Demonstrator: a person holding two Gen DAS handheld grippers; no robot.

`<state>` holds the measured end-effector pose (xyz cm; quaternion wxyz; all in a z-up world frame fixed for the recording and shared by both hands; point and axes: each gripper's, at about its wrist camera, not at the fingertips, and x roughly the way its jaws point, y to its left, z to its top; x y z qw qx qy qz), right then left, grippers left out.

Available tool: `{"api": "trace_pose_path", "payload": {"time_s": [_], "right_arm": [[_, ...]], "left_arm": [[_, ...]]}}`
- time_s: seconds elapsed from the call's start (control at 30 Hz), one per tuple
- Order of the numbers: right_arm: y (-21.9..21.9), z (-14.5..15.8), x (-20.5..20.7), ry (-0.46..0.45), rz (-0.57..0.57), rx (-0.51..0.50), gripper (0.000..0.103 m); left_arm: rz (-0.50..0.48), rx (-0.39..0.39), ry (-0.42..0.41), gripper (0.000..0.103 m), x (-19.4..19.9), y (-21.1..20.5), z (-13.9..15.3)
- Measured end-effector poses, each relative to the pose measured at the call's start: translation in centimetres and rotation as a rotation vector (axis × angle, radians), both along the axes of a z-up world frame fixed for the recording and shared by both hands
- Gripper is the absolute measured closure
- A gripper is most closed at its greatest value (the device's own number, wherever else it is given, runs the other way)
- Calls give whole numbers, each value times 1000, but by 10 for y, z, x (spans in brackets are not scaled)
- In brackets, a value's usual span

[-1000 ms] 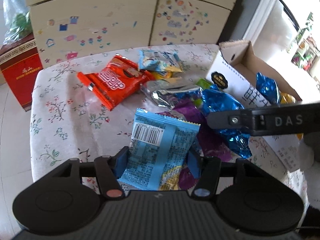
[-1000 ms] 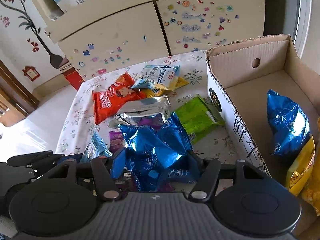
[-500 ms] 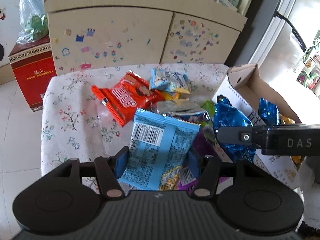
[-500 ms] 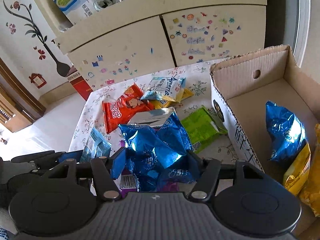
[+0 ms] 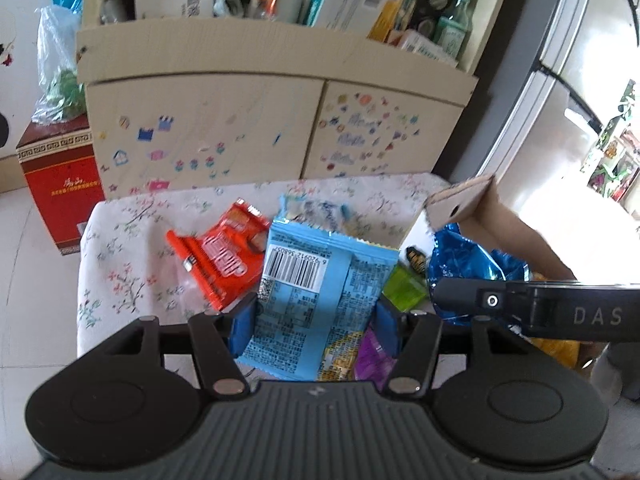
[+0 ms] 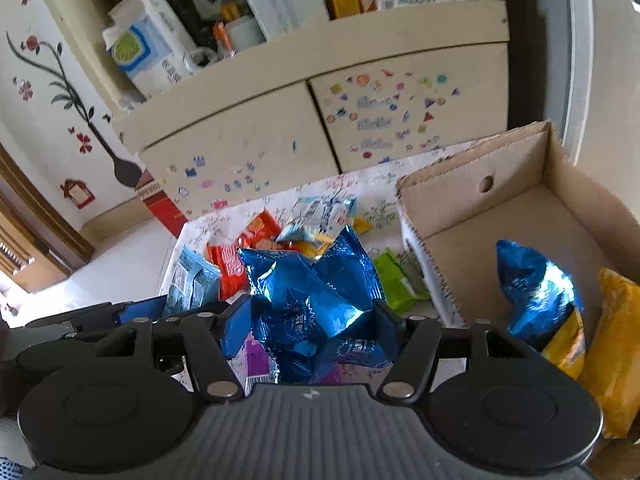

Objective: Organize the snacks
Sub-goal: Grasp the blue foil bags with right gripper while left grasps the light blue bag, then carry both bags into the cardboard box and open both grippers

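Cardboard box (image 6: 516,216) lies just right of the right hand-held gripper (image 6: 312,324) (clamping a blue foil bag (image 6: 308,292)); the left hand-held gripper (image 5: 316,320), farther off, grips a light-blue packet (image 5: 316,280).

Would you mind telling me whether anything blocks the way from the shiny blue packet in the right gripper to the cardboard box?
Nothing visible does. The shiny blue packet sits between the right gripper's jaws, and the cardboard box stands open-topped just to its right, with bare floor left in front of the packets already inside.

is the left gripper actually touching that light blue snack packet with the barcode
Touching. In the left wrist view, the left gripper has both blue pads pressed against the sides of the light blue packet, which stands between them, clamped.
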<state>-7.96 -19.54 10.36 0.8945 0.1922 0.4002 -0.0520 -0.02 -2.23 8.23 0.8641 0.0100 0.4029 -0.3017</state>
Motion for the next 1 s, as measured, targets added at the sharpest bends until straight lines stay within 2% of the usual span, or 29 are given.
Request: {"api": "trace_pose_path", "payload": {"time_s": [0.17,0.53,1.0], "right_arm": [[-18,14,-12,-38,-39,4,34],[-69,39,-50,-113,-185,8,34],[-114,47,-92,-125,-382,1,34]], "left_arm": [[-39,-34,-16,43,-8,-16,10],[-197,-129,-36,43,-42,-67,23],[-316,-193,-3,44,-74,-125,18]]}}
